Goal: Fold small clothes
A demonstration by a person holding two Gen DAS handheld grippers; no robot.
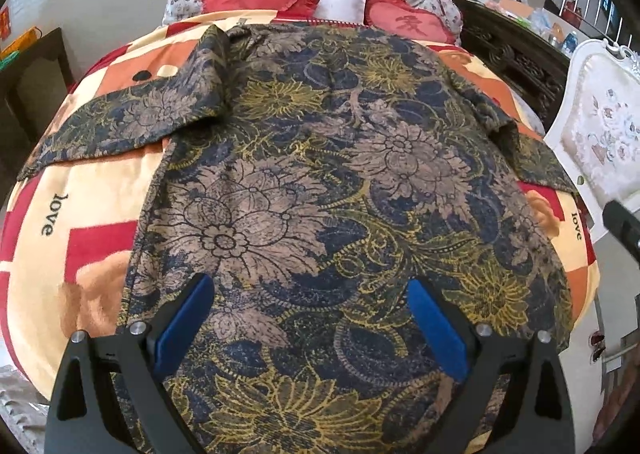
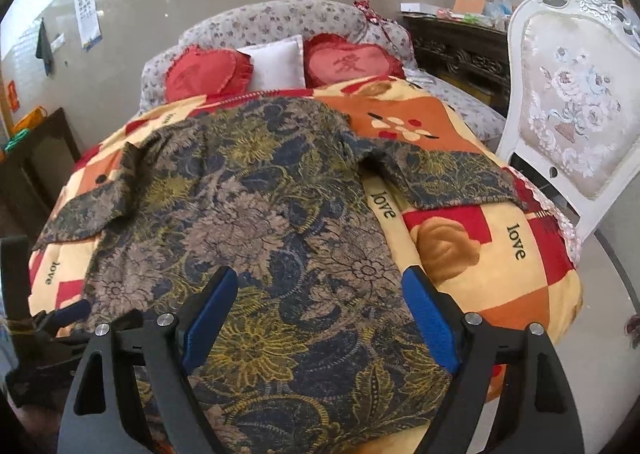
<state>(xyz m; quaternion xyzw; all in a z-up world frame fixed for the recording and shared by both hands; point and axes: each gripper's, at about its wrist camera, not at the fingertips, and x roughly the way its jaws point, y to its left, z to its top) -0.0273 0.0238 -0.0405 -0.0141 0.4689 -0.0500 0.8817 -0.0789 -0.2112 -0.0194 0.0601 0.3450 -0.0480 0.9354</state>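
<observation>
Soft, even indoor light; two ceiling lights glare far left; strong fisheye bending and dark corners.

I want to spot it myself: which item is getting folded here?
Find the bed with the red and orange blanket. Spread flat on it lies a shirt, sleeves out. Its dark blue, tan and gold flower print sets it apart from the bright blanket.
</observation>
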